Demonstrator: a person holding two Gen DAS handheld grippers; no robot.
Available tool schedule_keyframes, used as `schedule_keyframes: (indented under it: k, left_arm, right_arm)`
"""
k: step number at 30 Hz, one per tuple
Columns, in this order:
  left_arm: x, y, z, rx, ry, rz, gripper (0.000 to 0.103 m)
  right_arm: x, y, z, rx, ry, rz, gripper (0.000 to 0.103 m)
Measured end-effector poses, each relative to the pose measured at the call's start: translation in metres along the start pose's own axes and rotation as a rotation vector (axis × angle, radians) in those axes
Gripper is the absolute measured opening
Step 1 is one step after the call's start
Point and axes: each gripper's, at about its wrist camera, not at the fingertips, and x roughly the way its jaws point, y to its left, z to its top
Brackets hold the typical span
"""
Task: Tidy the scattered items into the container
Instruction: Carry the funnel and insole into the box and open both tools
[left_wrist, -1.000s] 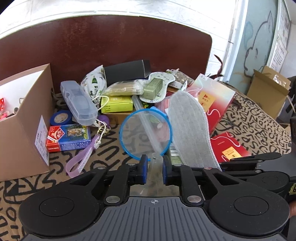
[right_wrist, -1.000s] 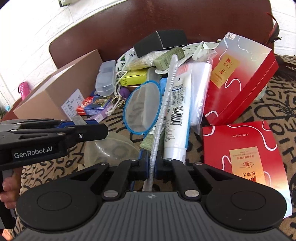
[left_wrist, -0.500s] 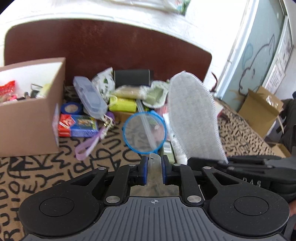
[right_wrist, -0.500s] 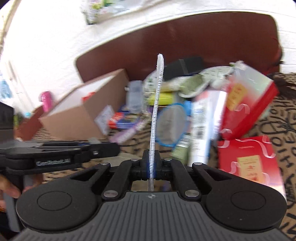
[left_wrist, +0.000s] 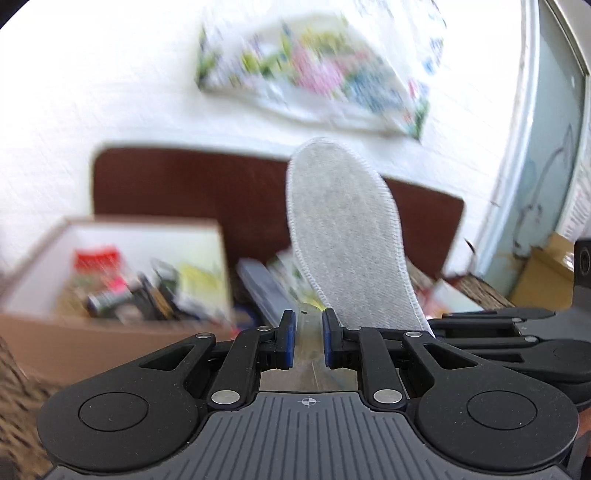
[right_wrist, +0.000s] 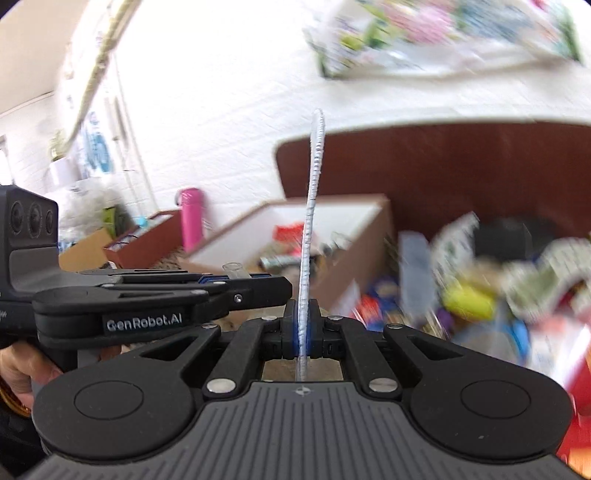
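My right gripper (right_wrist: 303, 332) is shut on a grey insole (right_wrist: 312, 221), seen edge-on and standing upright; the insole's flat face shows in the left wrist view (left_wrist: 347, 236). My left gripper (left_wrist: 308, 343) is shut on a clear plastic piece (left_wrist: 308, 332), also visible in the right wrist view (right_wrist: 236, 271). The open cardboard box (left_wrist: 110, 325) holds several items and sits ahead to the left, also seen in the right wrist view (right_wrist: 369, 258). Both grippers are raised above the table.
A blurred pile of scattered items (right_wrist: 480, 288) lies right of the box, with a blue-rimmed round lid (right_wrist: 517, 332) among them. A brown chair back (left_wrist: 221, 199) stands behind. A pink bottle (right_wrist: 192, 218) and other boxes sit far left.
Both grippers have lifted and swung left toward the cardboard box. The insole has come up off the pile and now stands upright in my right gripper.
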Motion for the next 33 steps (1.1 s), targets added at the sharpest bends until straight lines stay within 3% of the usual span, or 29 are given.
schedule_keyframes:
  k: [5,9,14,19,33]
  left_arm:
    - [-0.011,0.026,0.048,0.032,-0.095,0.099,0.011]
    - [-0.004,0.050,0.078,0.055,-0.109,0.208,0.011]
    - [0.013,0.087,0.098,-0.012,-0.113,0.256,0.010]
    - [0.037,0.123,0.093,-0.057,-0.084,0.314,0.010]
    - [0.105,0.201,0.044,-0.169,0.093,0.322,0.011]
  right_arm:
    - [0.028,0.025,0.060,-0.083,-0.057,0.030,0.005]
    - [0.057,0.037,0.103,-0.104,-0.065,0.031,0.005]
    - [0.105,0.045,0.130,-0.110,-0.026,0.024,0.005]
    - [0.148,0.046,0.124,-0.115,0.044,0.011,0.005]
    - [0.243,0.004,0.071,-0.014,0.315,-0.025,0.005]
